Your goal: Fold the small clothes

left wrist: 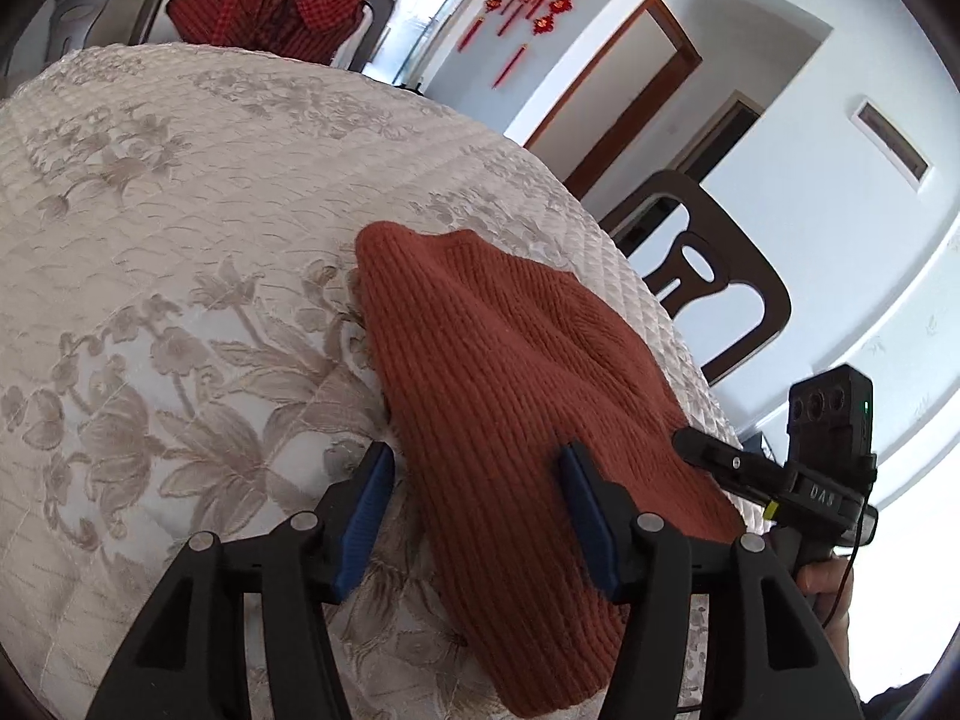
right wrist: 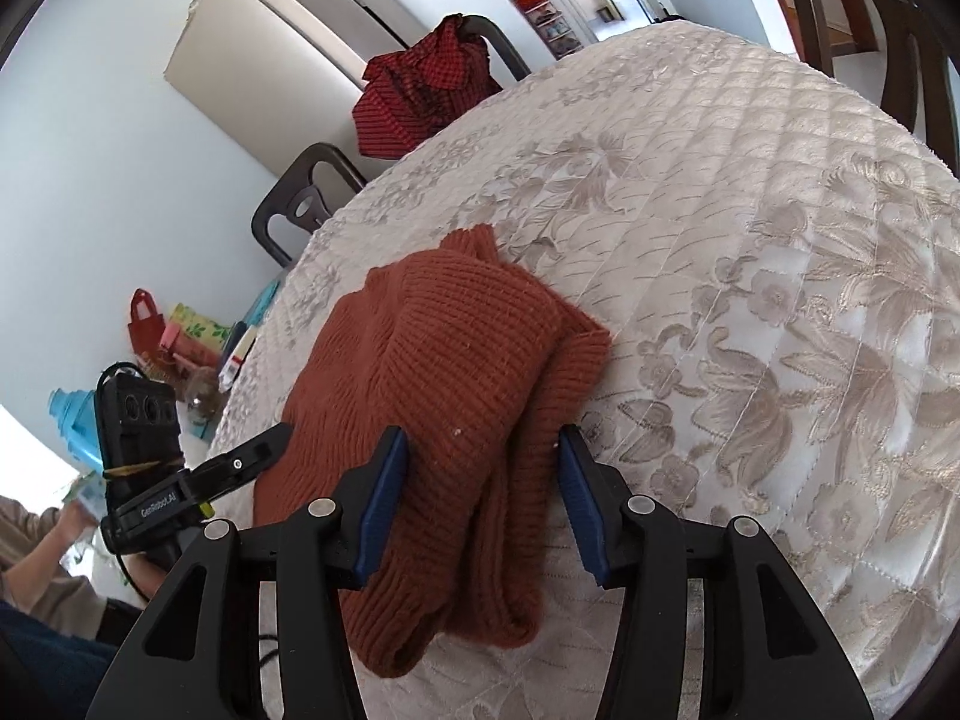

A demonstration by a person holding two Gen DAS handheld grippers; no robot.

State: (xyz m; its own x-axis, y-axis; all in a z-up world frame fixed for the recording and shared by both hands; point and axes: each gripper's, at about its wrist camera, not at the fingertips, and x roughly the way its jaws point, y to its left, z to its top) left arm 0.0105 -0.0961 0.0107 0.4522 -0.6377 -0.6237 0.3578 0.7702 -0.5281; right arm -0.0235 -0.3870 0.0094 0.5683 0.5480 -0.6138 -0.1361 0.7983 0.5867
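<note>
the rust sweater lies bunched and partly folded on the quilted table. left gripper and right gripper both gape, holding nothing; tidying remains.

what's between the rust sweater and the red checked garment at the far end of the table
Only bare quilted tablecloth lies between the rust sweater and the red checked garment; both wrist views show that stretch with nothing on it.

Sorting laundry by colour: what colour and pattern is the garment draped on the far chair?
Red and black check garment; clearest in the right wrist view.
</note>
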